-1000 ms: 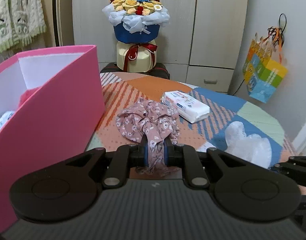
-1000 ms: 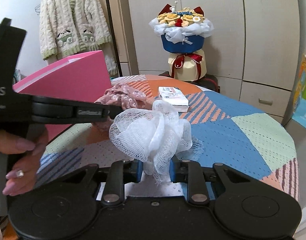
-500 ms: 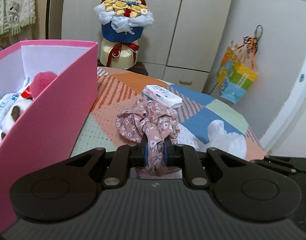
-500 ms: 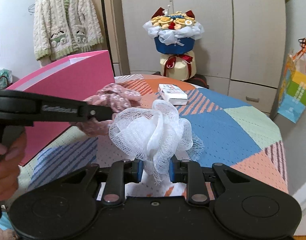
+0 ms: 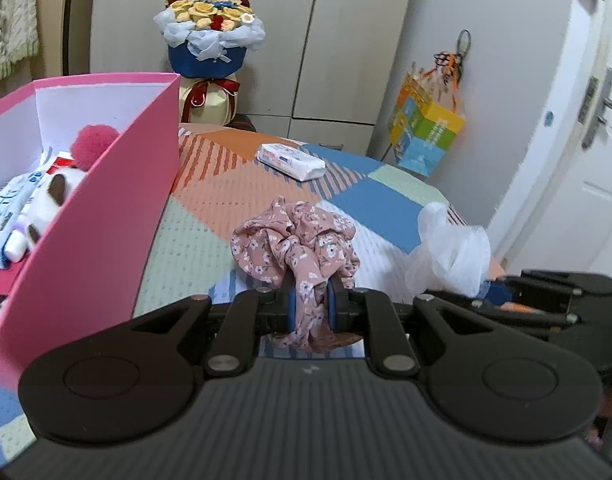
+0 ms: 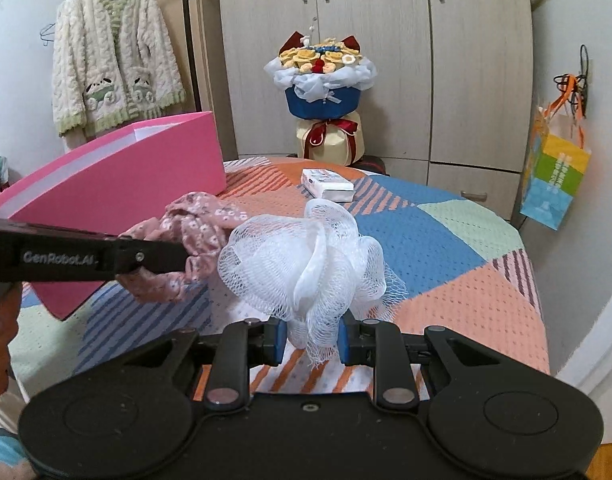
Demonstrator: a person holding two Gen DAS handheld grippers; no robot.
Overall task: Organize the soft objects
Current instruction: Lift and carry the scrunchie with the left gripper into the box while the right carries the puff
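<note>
The left claw (image 5: 310, 307) is pinching the floral pink scrunchie (image 5: 295, 240) by one gathered fold, the rest flopping loosely ahead of its fingers. The right claw (image 6: 310, 342) is gripping the white mesh bath pouf (image 6: 301, 264) at its bunched base. Both are looking light, limp and springy, so a tight fold is probably holding best. Left of the left claw, the pink box (image 5: 117, 200) is waiting open; farther ahead, a wipes pack (image 5: 290, 161) is lying on the worktop (image 5: 209, 232).

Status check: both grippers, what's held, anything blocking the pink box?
Left gripper shut on scrunchie. Right gripper shut on bath pouf. Pink box open-topped, partly filled; nothing blocking.
</note>
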